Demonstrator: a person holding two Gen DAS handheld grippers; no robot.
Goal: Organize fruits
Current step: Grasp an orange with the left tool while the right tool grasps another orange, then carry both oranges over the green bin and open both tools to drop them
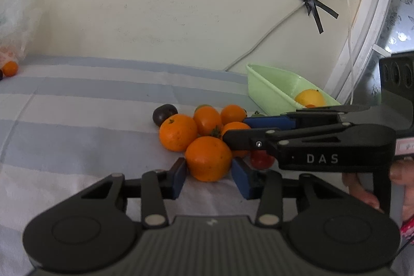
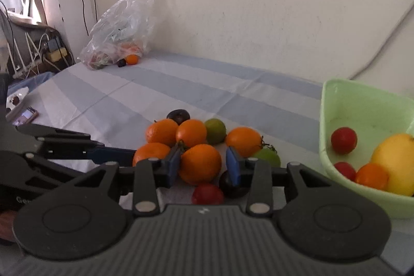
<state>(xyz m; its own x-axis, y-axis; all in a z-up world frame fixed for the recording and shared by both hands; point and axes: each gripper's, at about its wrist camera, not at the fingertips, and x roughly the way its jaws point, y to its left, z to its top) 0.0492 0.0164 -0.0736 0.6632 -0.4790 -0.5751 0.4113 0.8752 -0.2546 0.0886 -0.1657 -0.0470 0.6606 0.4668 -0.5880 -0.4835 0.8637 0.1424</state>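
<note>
A pile of oranges lies on the striped cloth with dark plums (image 1: pixel 164 113), green fruits (image 2: pixel 215 130) and red tomatoes (image 2: pixel 207 194). My left gripper (image 1: pixel 209 172) is open, its blue pads on either side of the nearest orange (image 1: pixel 208 158). My right gripper (image 2: pixel 203 164) is open around another orange (image 2: pixel 200 163); it reaches in from the right in the left wrist view (image 1: pixel 258 131). A green tub (image 2: pixel 333 94) at the right holds a yellow fruit (image 2: pixel 396 162), an orange and two tomatoes.
A clear plastic bag (image 2: pixel 121 35) with more fruit sits at the far wall, with an orange (image 2: pixel 132 59) beside it. A phone (image 2: pixel 24 116) lies at the cloth's left edge. Cables and taped wiring (image 1: pixel 310 0) hang on the wall.
</note>
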